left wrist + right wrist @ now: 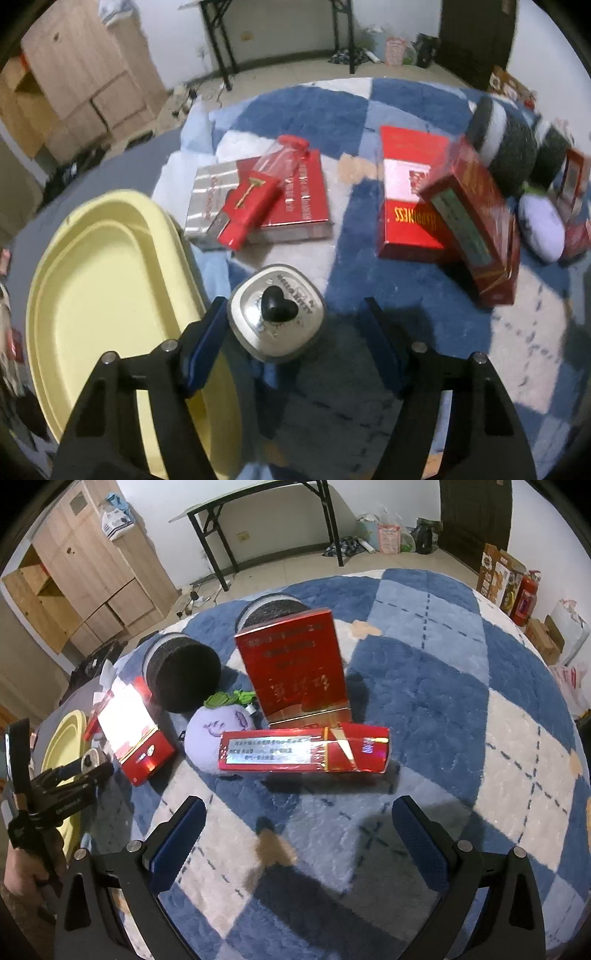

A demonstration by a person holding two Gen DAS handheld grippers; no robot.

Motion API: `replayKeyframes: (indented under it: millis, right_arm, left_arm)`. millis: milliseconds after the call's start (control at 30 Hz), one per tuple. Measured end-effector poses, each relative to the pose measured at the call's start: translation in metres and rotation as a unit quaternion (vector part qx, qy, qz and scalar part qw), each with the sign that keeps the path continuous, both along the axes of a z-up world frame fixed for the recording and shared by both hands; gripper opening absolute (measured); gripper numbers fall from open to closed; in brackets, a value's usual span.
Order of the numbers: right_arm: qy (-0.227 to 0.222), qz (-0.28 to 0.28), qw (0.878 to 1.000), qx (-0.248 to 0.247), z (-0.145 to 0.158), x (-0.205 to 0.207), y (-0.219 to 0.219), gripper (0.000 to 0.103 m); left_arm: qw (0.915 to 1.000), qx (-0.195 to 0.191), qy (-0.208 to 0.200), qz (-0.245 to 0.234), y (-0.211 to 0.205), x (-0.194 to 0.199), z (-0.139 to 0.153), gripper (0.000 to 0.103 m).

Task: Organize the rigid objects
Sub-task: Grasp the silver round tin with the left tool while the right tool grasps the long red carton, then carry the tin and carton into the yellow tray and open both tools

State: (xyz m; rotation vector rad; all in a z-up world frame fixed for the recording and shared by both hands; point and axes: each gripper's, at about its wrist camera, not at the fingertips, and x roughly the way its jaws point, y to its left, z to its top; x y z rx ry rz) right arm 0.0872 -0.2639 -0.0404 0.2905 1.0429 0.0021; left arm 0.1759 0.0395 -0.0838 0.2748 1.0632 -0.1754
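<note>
left claw [291, 325], jaws spread wide: a rounded silver tin [276, 320] with a black heart knob sits between the blue pads, touching or nearly touching the left pad and clear of the right one, so it is not yet gripped. the lid reads "hello kitty", seen upside down. just beside it on the left lies the yellow tray [103, 295], holding nothing that can be seen; judged from this, sorting has barely begun and the tin is likely the first item.

beyond the tin, a red and silver carton [258, 206] lies flat on the blue checked rug [332, 110] with a slim red box [255, 203] across it; its print is too small to read. to the right, a red carton [406, 210] shows "happiness", and a tilted red box [476, 225] leans on it.

right claw [299, 834], also released, hovers over bare rug. ahead lies a long red carton [303, 751] with a silver label in unreadable characters, an upright red box [295, 668] behind it, a purple plush [218, 734] and two oreo-shaped cushions [181, 679] nearby. all boxes remain to be sorted.
</note>
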Motion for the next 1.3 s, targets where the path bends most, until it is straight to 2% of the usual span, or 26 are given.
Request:
replayKeyframes:
  millis: [67,167,267,333,400,500,633,700,800,900,1033,1167,1300]
  right_arm:
    - [0.001,0.001,1.000,-0.004,-0.003,0.001,0.003,0.103]
    - [-0.004,-0.012,1.000,-0.008,-0.006,0.003,0.000,0.103]
    - [-0.003,-0.026,1.000,-0.012,-0.011,0.008,-0.002,0.103]
    - [0.002,-0.034,0.999,-0.004,-0.016,0.014,-0.002,0.103]
    - [0.002,-0.026,1.000,-0.008,-0.017,0.019,0.004,0.103]
    - [0.004,-0.013,0.999,-0.036,-0.021,0.025,0.014,0.103]
    - [0.008,-0.027,0.999,-0.032,-0.025,0.029,0.009,0.103]
    - [0.003,-0.033,0.999,-0.024,-0.026,0.033,0.003,0.096]
    - [-0.002,-0.029,1.000,-0.011,-0.026,0.033,0.001,0.095]
    - [-0.015,-0.027,1.000,-0.005,-0.020,0.028,-0.003,0.094]
    - [-0.049,-0.024,0.998,-0.015,-0.002,0.016,-0.005,0.094]
    - [-0.074,-0.017,0.997,-0.008,0.014,0.000,-0.003,0.094]
    - [-0.103,0.014,0.995,0.008,0.032,-0.014,0.008,0.094]
  left_arm:
    - [1.0000,0.002,-0.005,0.003,-0.002,0.000,-0.001,0.073]
    - [0.9991,-0.030,-0.013,0.027,0.003,0.002,0.002,0.072]
    - [0.9980,-0.042,-0.005,0.046,0.007,0.003,-0.005,0.053]
    - [0.9981,-0.049,-0.009,0.037,0.008,-0.003,-0.003,0.052]
    - [0.9972,-0.065,0.006,0.036,0.012,-0.005,-0.002,0.052]
    - [0.9979,-0.056,0.006,0.033,0.010,-0.005,-0.003,0.052]
    - [0.9986,-0.039,-0.005,0.035,0.004,-0.007,-0.007,0.052]
    - [0.9984,-0.038,-0.008,0.040,0.003,-0.009,-0.007,0.052]
    - [0.9982,-0.041,-0.009,0.042,0.001,-0.017,-0.005,0.052]
    - [0.9985,-0.024,-0.002,0.049,-0.003,-0.026,0.000,0.052]
    - [0.9978,-0.037,-0.011,0.053,-0.004,-0.045,0.022,0.052]
    - [0.9963,-0.043,-0.032,0.068,0.004,-0.066,0.058,0.052]
    - [0.9924,-0.054,-0.054,0.097,0.033,-0.087,0.097,0.052]
